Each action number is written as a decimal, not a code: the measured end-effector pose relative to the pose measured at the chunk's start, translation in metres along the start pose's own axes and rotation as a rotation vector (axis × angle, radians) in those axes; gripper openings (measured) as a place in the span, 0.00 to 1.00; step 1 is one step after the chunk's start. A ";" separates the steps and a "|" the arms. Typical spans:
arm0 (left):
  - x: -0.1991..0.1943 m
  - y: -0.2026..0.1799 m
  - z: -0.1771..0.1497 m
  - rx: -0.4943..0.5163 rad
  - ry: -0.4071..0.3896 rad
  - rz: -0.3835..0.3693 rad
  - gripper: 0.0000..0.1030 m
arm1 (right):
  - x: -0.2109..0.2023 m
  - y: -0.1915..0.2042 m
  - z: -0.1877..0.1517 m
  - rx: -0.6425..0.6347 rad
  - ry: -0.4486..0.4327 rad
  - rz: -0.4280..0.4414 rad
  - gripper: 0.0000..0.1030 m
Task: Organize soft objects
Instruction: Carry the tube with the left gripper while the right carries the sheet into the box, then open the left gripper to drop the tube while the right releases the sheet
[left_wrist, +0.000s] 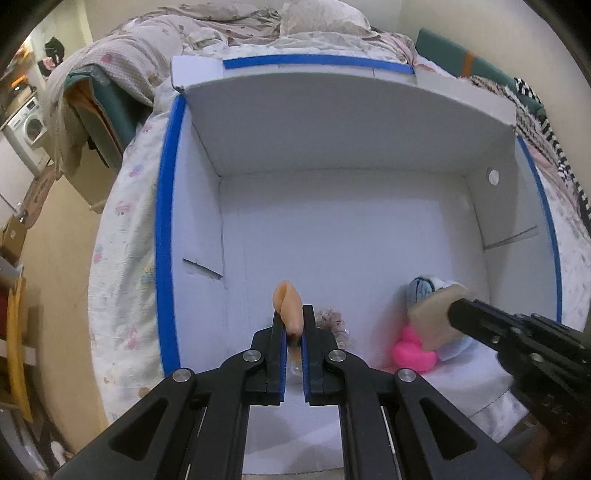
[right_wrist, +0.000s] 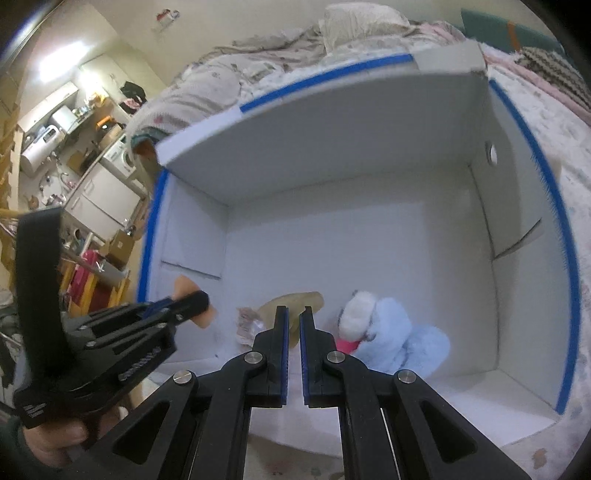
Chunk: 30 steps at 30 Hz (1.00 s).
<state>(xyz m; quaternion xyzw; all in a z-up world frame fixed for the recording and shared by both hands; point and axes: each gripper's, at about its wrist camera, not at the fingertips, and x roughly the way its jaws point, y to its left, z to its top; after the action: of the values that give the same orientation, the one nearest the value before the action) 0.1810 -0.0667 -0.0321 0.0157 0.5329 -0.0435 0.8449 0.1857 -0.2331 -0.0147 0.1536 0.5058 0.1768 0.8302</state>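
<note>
A white box (left_wrist: 332, 229) with blue-taped rims lies open on a bed. My left gripper (left_wrist: 293, 314) is shut on a peach soft piece (left_wrist: 289, 306) and holds it over the box's near left floor; it also shows in the right wrist view (right_wrist: 199, 299). My right gripper (right_wrist: 294, 314) is shut on a beige sponge (left_wrist: 434, 319), seen between its fingers as a tan shape (right_wrist: 295, 306). A light blue plush (right_wrist: 391, 336) and a pink plush (left_wrist: 412, 350) lie in the box's near right. A small crumpled patterned pouch (right_wrist: 247, 325) lies between the grippers.
The bed carries a rumpled quilt (left_wrist: 207, 33) and pillow behind the box. A striped cloth (left_wrist: 546, 136) lies to the box's right. A washing machine (left_wrist: 27, 127) and cluttered shelves stand off to the left of the bed.
</note>
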 end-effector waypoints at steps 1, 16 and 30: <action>0.002 -0.001 0.000 0.004 0.003 0.002 0.06 | 0.005 -0.003 -0.001 0.013 0.015 -0.002 0.07; 0.014 -0.006 -0.001 0.021 0.022 -0.017 0.07 | 0.016 -0.016 -0.003 0.046 0.048 -0.031 0.10; -0.001 -0.002 -0.004 0.022 -0.030 -0.026 0.40 | -0.001 -0.014 -0.002 0.027 -0.042 -0.082 0.75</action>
<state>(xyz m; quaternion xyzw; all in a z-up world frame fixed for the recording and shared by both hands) 0.1768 -0.0682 -0.0331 0.0173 0.5200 -0.0604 0.8518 0.1858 -0.2461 -0.0211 0.1478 0.4967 0.1325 0.8449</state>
